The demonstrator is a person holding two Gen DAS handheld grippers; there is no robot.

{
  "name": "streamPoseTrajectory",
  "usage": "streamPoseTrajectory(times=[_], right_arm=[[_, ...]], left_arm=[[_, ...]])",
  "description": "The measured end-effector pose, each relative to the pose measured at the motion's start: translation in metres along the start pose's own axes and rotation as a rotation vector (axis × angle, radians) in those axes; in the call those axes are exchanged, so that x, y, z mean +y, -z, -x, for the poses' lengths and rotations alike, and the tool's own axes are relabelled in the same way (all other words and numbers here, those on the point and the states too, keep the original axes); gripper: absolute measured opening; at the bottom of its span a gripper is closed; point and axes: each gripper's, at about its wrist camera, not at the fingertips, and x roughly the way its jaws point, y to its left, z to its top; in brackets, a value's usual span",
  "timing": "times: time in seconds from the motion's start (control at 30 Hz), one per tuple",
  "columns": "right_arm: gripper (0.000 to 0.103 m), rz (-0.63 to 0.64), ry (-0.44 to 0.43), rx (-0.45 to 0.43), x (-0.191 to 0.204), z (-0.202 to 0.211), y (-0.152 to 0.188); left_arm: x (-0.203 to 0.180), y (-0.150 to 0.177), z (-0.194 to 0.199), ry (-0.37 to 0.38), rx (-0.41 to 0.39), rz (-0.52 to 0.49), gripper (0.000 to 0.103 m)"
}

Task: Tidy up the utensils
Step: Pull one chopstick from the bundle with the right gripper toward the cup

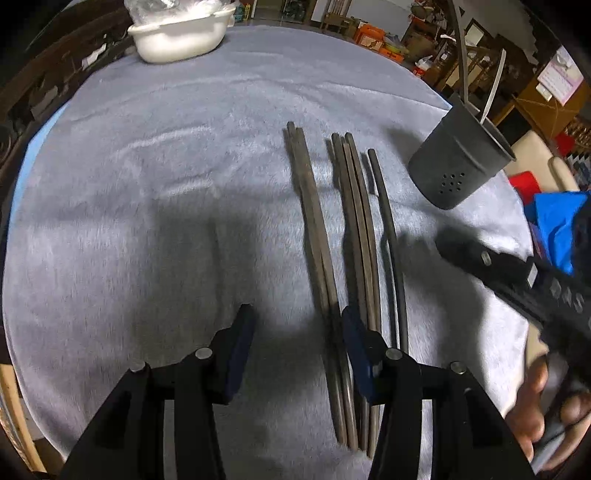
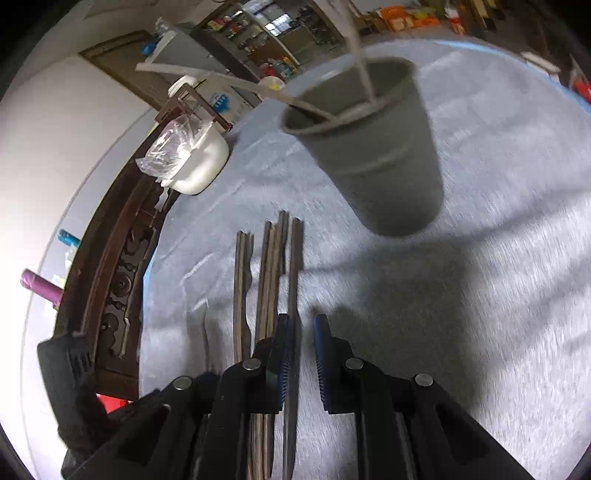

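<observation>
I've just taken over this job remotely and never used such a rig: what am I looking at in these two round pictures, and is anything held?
There is no robot arm. A person holds a two-finger gripper in each hand, and each gripper carries a wide-angle camera looking along its fingers. One picture is from the left gripper, the other from the right gripper. Both look down on a table under a grey cloth. On it lie dark chopsticks side by side, a dark cup with pale utensils inside, and a white tub at the far edge. Both grippers are open and hold nothing. The rightmost chopstick lies between the right gripper's fingers, not yet clamped.
</observation>
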Motion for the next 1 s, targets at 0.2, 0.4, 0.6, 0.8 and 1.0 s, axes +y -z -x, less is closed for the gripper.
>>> streamPoseTrajectory(times=[0.2,0.4,0.6,0.8,1.0], right_arm=[[0.016,0.051,0.046,0.066,0.020,-0.020,-0.007],[0.016,0.054,0.105,0.145,0.021,-0.036,0.003],[0.010,0.096,0.134,0.164,0.023,-0.034,0.006],[0.010,0.123,0.183,0.186,0.010,-0.017,0.011],[0.011,0.157,0.141,0.251,0.008,-0.006,0.014]], left_arm=[[0.014,0.007,0.010,0.058,0.017,0.028,0.045],[0.013,0.007,0.011,0.059,0.024,0.047,0.045],[0.003,-0.008,-0.005,0.052,0.026,0.055,0.045],[0.000,-0.004,-0.004,0.012,0.033,0.023,0.041],[0.007,0.006,0.003,0.008,0.062,0.010,0.028]])
